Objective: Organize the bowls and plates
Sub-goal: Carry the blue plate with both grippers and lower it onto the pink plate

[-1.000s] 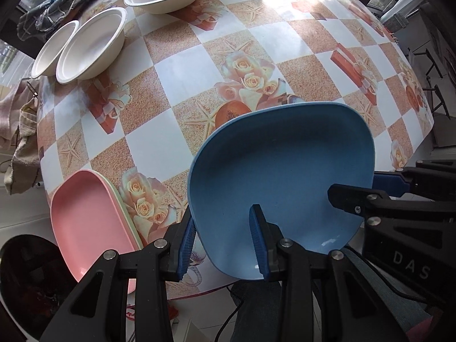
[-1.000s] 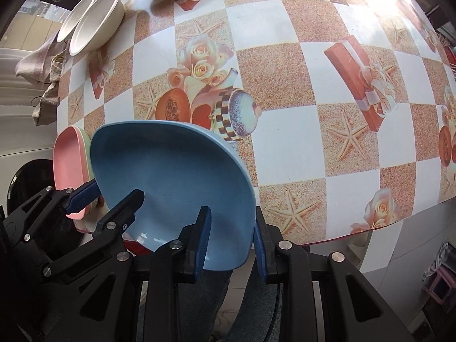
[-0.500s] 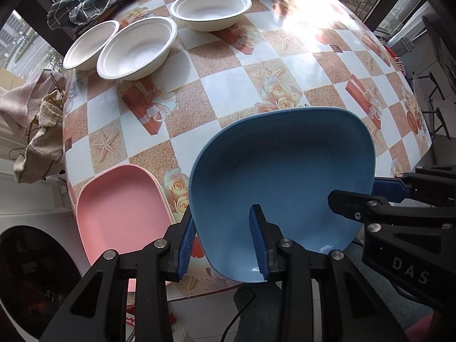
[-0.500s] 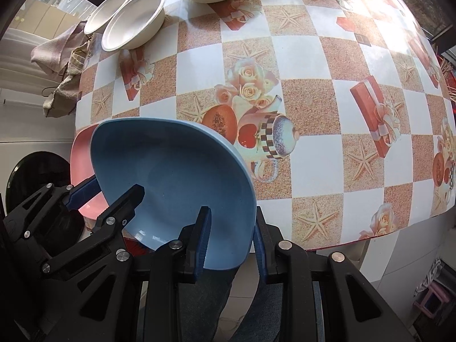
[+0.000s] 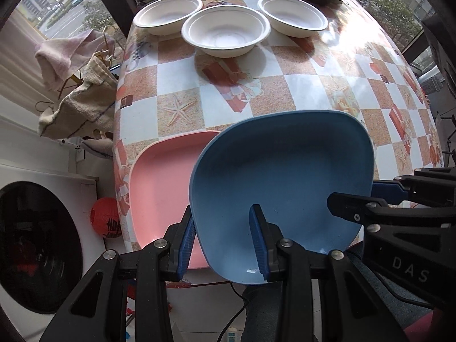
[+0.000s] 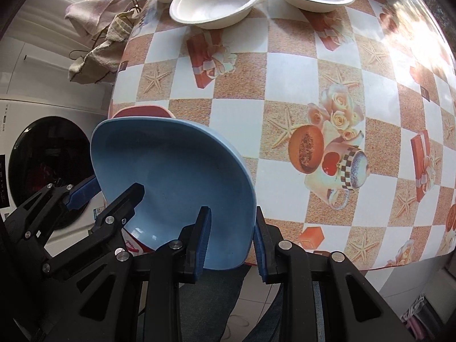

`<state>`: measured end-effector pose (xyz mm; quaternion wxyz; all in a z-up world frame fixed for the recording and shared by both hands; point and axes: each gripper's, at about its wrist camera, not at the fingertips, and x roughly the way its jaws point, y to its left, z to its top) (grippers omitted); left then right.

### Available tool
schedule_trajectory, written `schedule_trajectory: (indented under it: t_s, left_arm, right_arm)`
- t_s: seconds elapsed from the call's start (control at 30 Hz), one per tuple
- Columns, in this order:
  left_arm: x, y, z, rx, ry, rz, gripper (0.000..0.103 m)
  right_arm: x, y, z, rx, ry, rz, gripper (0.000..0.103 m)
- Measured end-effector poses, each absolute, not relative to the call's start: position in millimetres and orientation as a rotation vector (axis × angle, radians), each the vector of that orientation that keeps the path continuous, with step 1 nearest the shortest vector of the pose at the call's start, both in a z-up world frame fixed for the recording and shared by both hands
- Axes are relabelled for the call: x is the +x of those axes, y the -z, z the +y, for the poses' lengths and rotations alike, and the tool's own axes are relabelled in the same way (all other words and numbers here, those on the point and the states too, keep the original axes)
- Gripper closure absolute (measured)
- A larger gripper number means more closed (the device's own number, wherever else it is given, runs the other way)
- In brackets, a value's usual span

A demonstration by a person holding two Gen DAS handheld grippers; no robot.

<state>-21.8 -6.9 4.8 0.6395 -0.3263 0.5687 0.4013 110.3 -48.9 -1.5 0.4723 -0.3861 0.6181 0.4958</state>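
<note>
I hold the blue rounded-square plastic plate [image 5: 280,182] with both tools, above the near edge of the counter [image 5: 285,88] with its checkered starfish-and-rose oilcloth. My left hand-held gripper [image 5: 222,242] pinches the plate's near rim, one blue pad under it and one on the inside. My right hand-held gripper [image 6: 230,240] pinches the rim on the plate's right side in the same way. The plate faces hollow side up and tilts, its far edge raised toward the middle of the counter; it is almost as wide as long, so I cannot tell a long axis.

Just beside it on the left, partly under its edge, a pink rounded-square plastic plate [image 5: 159,188] lies flat at the counter's near left corner, hanging over the edge. Three white round paper bowls [image 5: 225,30] stand upright in a row at the far side, well apart from the plates.
</note>
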Motion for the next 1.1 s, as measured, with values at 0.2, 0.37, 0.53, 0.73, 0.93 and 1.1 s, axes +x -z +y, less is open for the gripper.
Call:
schedule_trajectory:
  t_s: [0.2,0.37,0.53,0.73,0.93,1.1]
  left_arm:
    - [-52,-5,1,-0.786,-0.996,1.29,0.063]
    - [-68,-2,7,-0.811,-1.038,1.296,0.063]
    - [-80,1,13,-0.829,-1.055,1.298,0.063]
    - [-82,5,17,-0.828,-1.054,1.314,0.063]
    - [-84,8,22,-0.828,-1.057,1.322,0.063]
    - [-83,7,26,-0.828,-1.064,1.309,0.054]
  right_arm:
    - [75,2,-38,-1.002,-1.288,1.493,0.072]
    - [52,5,-31,-1.044,-1.327,1.48,0.072]
    - [39,11,-22,-1.069,-1.343,1.487,0.072]
    - [32,18,-15,-1.072,-1.332,1.509,0.072]
    - [33,18,-12,-1.069,-1.337,1.514,0.072]
    - [35,16,-8,-1.045,-1.352,1.511,0.072]
